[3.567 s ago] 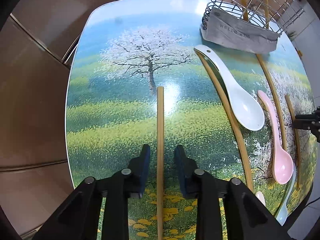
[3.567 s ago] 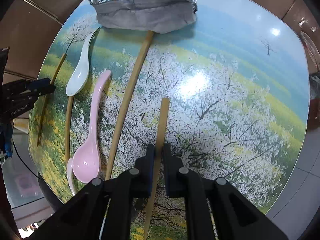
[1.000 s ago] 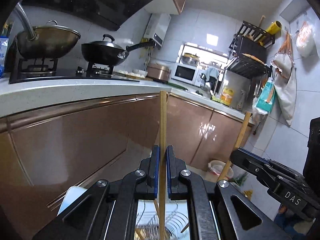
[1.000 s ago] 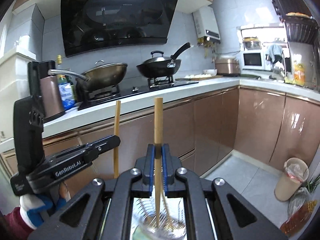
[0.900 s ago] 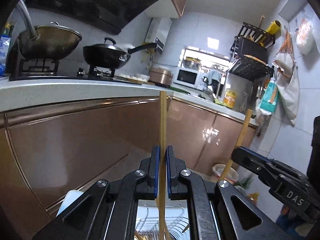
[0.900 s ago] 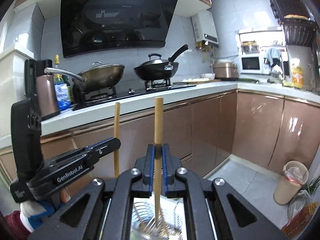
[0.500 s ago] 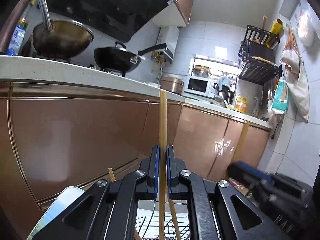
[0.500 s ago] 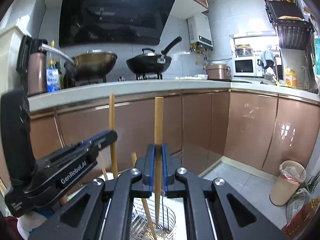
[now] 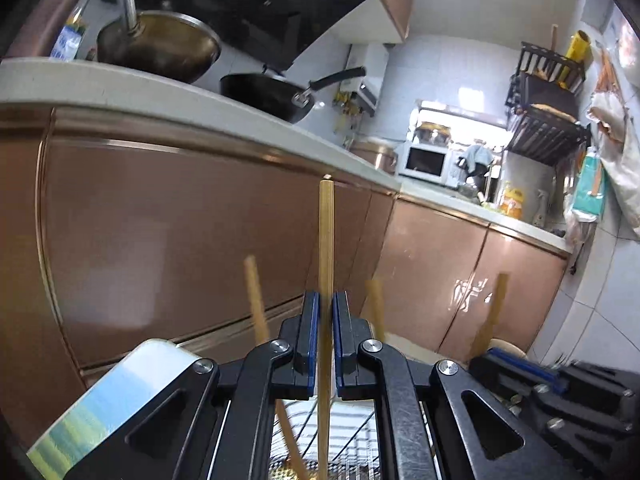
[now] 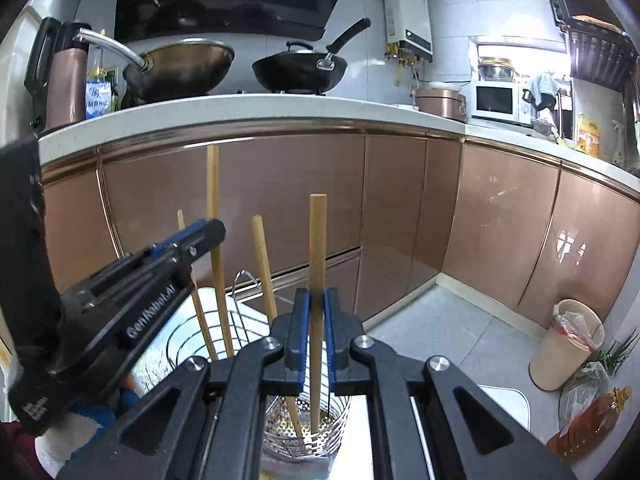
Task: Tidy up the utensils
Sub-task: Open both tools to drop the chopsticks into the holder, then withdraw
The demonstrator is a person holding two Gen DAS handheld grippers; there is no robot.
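My left gripper (image 9: 326, 300) is shut on a wooden chopstick (image 9: 325, 248) held upright, its lower end down in the wire utensil basket (image 9: 352, 428). My right gripper (image 10: 316, 300) holds a second wooden chopstick (image 10: 317, 248) upright between its pads, its lower tip resting inside the same wire basket (image 10: 308, 432). Other chopsticks (image 10: 262, 264) stand in the basket. The left gripper also shows in the right wrist view (image 10: 200, 236) with its chopstick (image 10: 214, 200). The right gripper shows blurred in the left wrist view (image 9: 516, 364).
The table edge with its painted top (image 9: 120, 396) lies low at left. Brown kitchen cabinets (image 10: 400, 208) and a white counter (image 10: 240, 108) with pans stand behind. A bin (image 10: 564, 344) and an oil bottle (image 10: 588, 424) are on the floor at right.
Both grippers have moved down with their chopsticks, so the chopstick ends now sit deeper in the wire basket. The basket and its other chopsticks show more.
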